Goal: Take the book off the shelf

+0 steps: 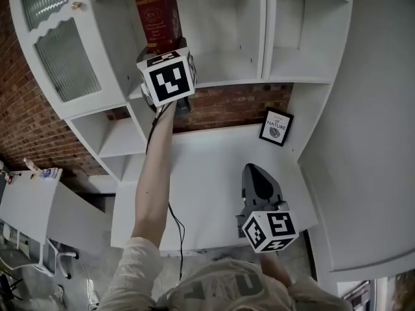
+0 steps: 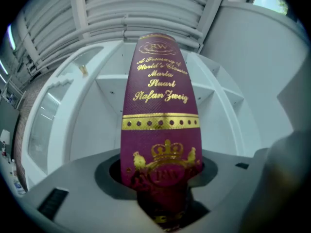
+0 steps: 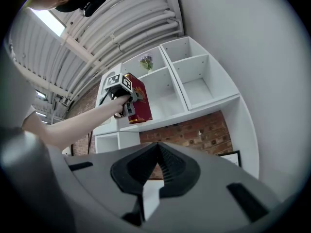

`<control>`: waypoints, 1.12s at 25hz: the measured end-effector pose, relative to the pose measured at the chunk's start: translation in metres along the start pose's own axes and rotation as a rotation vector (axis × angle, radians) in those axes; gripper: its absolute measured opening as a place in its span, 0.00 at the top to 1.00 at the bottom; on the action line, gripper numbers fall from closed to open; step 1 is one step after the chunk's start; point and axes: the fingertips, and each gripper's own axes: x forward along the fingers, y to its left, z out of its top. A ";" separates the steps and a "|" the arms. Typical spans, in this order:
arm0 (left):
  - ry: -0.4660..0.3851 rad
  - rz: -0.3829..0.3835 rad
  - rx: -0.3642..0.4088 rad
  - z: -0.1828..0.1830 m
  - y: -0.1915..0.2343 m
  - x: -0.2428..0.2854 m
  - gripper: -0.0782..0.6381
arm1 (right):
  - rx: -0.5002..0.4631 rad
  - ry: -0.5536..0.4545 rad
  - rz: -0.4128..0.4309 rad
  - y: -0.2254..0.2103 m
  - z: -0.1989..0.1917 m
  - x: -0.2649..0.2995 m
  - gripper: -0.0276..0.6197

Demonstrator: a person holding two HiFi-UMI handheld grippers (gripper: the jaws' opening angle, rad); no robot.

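Where brick wall (image 1: 26,109) meets shelving: a glazed cabinet door (image 1: 58,50), closed, at the far left of the white shelf unit (image 1: 305,76).
Book (image 1: 159,18): dark red with gold print, in the open compartment just right of the glazed cabinet door, at the front edge of its board; whether its foot rests on the board cannot be told.
Book axis: long axis upright; the spine faces outward toward the left gripper, with the title high and a crown emblem near the foot.
Left gripper (image 1: 166,62): raised on an outstretched bare arm (image 1: 152,186), jaws clamped on the lower spine of the book.
Cable (image 1: 176,222): hangs beside the arm.
Surroundings of book: it is nearer the compartment's left wall than the upright divider (image 1: 266,24); a small plant (image 3: 146,61) sits one level above.
Desk top (image 1: 207,161): white, below the shelves.
Right gripper (image 1: 254,172): low over the desk top, jaws closed together, nothing between them.
Framed print (image 1: 276,127): leans at the back right of the desk top, well apart from the book.
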 end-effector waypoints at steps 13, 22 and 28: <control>-0.288 -0.005 0.026 -0.028 0.017 -0.215 0.54 | -0.168 -0.049 0.030 0.029 0.002 0.001 0.94; -0.075 0.051 -0.035 -0.166 0.015 -0.275 0.54 | -0.270 -0.079 0.088 0.063 -0.016 0.002 0.94; -0.041 0.037 -0.051 -0.177 0.011 -0.271 0.54 | -0.291 -0.055 0.090 0.070 -0.025 0.010 0.94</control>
